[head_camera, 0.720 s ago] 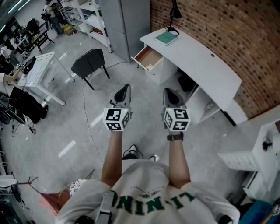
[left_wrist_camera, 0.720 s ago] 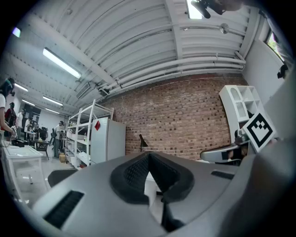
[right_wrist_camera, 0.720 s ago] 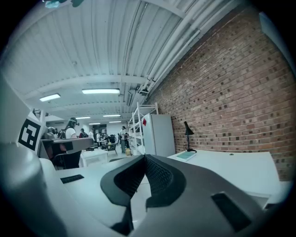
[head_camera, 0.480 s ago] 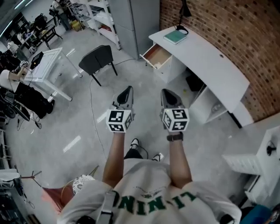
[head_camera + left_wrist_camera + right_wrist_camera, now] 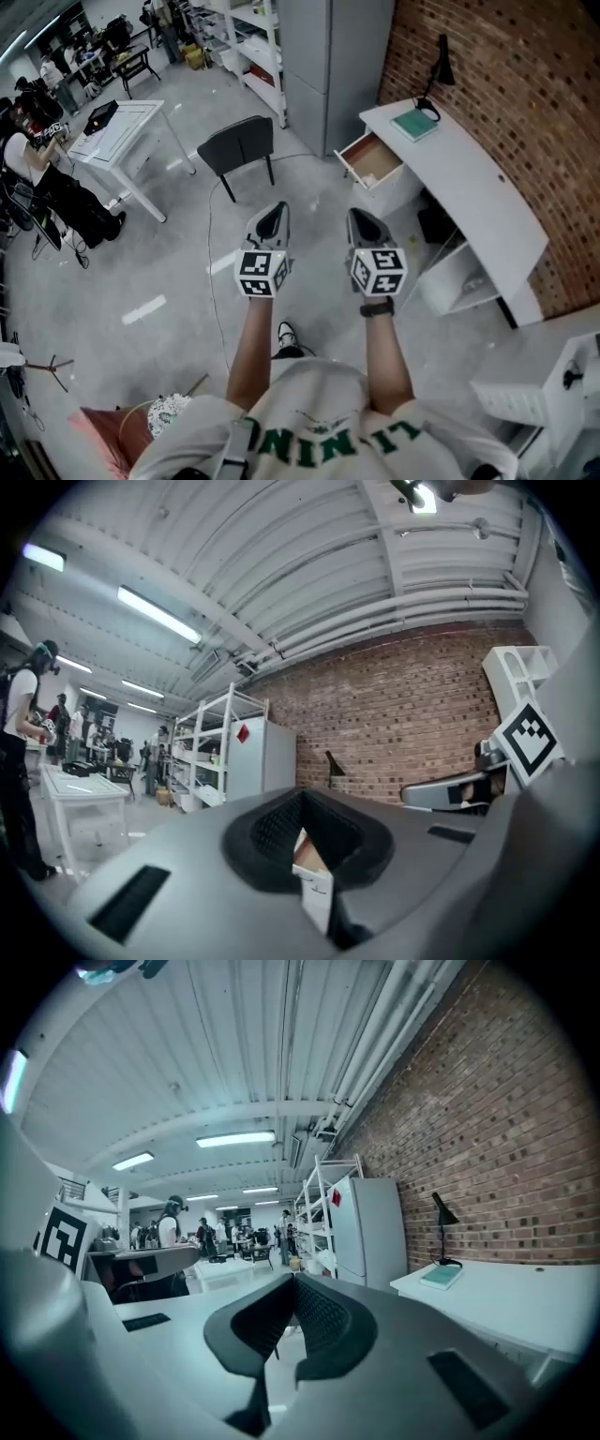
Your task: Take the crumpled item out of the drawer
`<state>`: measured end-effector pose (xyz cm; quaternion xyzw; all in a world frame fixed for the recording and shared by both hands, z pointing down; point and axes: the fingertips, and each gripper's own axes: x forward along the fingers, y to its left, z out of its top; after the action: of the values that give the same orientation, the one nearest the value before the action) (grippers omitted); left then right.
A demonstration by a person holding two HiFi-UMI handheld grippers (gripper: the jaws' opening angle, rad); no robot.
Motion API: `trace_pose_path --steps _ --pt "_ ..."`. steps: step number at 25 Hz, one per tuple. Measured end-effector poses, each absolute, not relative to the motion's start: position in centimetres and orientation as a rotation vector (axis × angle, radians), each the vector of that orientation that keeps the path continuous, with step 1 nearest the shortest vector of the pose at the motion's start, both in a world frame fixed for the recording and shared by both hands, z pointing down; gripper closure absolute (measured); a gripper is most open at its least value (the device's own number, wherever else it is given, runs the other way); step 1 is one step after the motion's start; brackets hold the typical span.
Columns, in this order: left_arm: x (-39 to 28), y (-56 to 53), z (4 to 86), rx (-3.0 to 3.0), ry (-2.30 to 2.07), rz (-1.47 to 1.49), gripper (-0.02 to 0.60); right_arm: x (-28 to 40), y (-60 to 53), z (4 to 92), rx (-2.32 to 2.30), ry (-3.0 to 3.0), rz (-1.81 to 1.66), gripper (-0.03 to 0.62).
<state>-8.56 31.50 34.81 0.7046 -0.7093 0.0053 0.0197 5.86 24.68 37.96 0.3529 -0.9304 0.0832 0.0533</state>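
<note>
Fingers (image 5: 272, 829) of the left gripper (image 5: 275, 212) are closed on nothing, and those of the right gripper (image 5: 362, 219) are pressed together in the same way, also empty. We hold both grippers out in front of us, nearly level, side by side and well apart from any furniture.

As we judge it, the task has hardly begun. The drawer (image 5: 373, 161) is already pulled out of the white counter (image 5: 469, 178), at about one o'clock from the grippers, so no opening is needed. The crumpled item we cannot find: from here the inside of the drawer shows only a brownish bottom, and it is too small to tell what lies in it. By the task it should be there. What is left is nearly everything: to go to the drawer, to open one pair of fingers, to take the item and to lift it out.

The counter is long and curved and stands along a brick wall (image 5: 525, 84) at two o'clock. On its far end we see a green book (image 5: 413, 125) and a black lamp (image 5: 438, 58). The floor (image 5: 169, 244) is grey and smooth. A dark chair (image 5: 240, 145) stands at eleven o'clock, a smaller white counter (image 5: 127, 136) at ten o'clock, a tall grey cabinet (image 5: 328, 56) at twelve, with white shelves (image 5: 248, 37) beside it. People (image 5: 23, 159) are at the far left edge.
</note>
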Motion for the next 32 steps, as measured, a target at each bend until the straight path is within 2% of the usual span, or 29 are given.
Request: trace_pose_path --steps 6,12,23,32 --pt "-21.5 31.7 31.7 2.087 -2.418 0.024 0.588 -6.8 21.5 36.4 0.970 -2.889 0.256 0.591" --pt "-30.1 32.8 33.4 1.952 -2.474 -0.026 0.588 -15.6 21.9 36.3 0.847 -2.929 0.233 0.589" --pt "-33.9 26.9 37.0 1.958 -2.379 -0.058 0.588 -21.0 16.8 40.9 0.804 -2.858 0.283 0.589" --pt "-37.0 11.6 38.6 1.998 -2.309 0.026 0.588 -23.9 2.2 42.7 0.867 -2.842 0.367 0.591"
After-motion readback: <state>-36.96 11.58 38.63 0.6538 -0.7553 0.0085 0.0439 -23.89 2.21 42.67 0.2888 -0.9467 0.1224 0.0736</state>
